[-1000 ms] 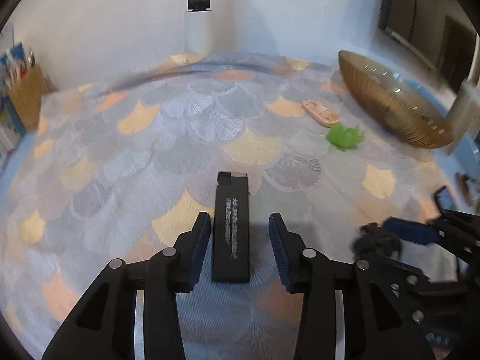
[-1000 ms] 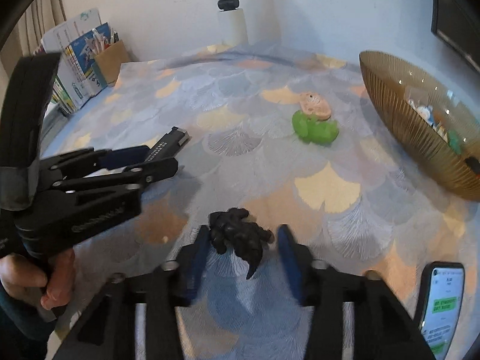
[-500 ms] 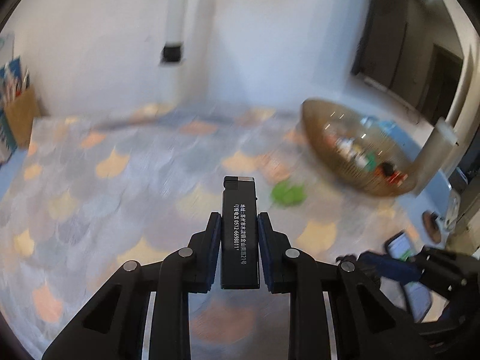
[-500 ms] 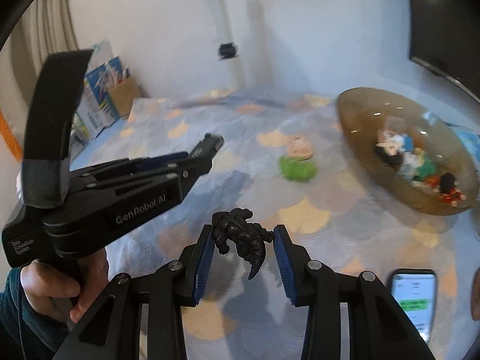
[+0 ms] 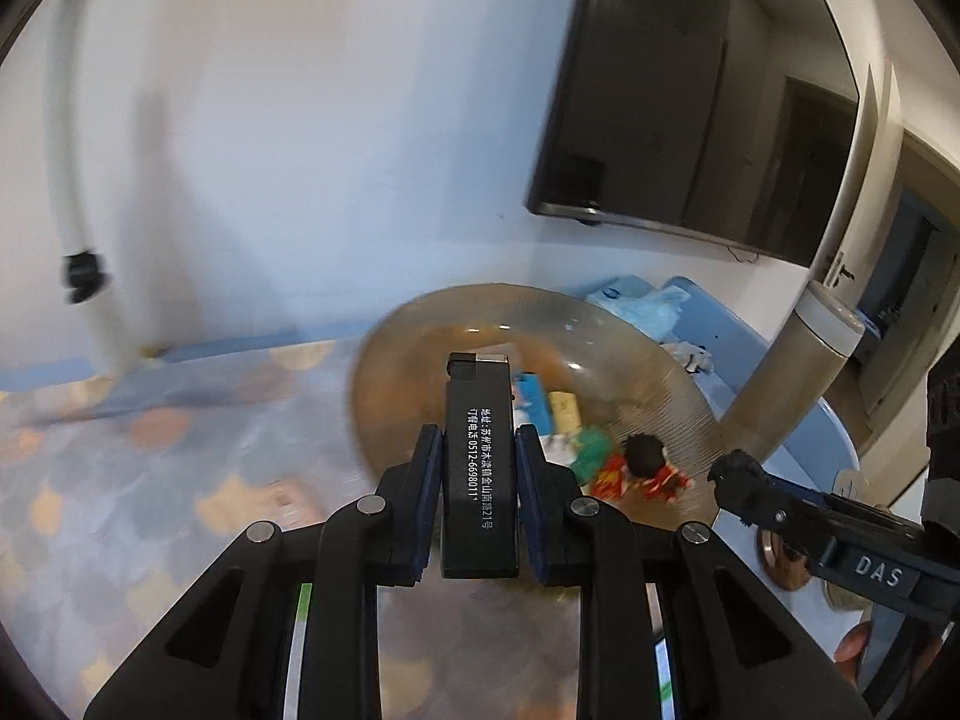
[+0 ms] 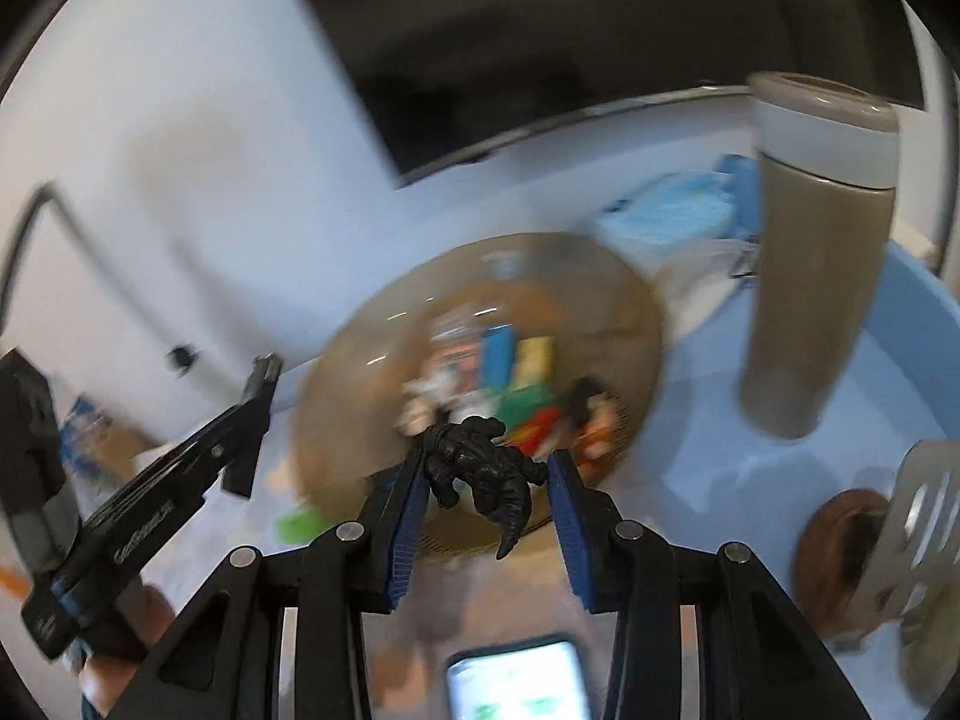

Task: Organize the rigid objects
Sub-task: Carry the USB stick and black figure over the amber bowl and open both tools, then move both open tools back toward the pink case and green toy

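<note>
My left gripper (image 5: 479, 444) is shut on a black rectangular lighter (image 5: 479, 468) with white print, held in the air in front of the amber glass bowl (image 5: 672, 372). My right gripper (image 6: 483, 468) is shut on a black dinosaur figure (image 6: 477, 462), also lifted, just before the same bowl (image 6: 624, 300). The bowl holds several small colourful toys (image 6: 510, 360). The left gripper shows in the right wrist view at the left (image 6: 261, 378); the right gripper's tip with the figure shows in the left wrist view at the right (image 5: 735, 471).
A tall grey tumbler (image 6: 810, 252) stands right of the bowl. A phone with a lit screen (image 6: 516, 687) lies on the table near me. A green toy (image 6: 300, 525) lies left of the bowl. A dark wall screen (image 5: 690, 90) hangs behind.
Both grippers shut on their objects, lifted them off the patterned cloth and swung right towards the bowl, which is now close in front of both.
</note>
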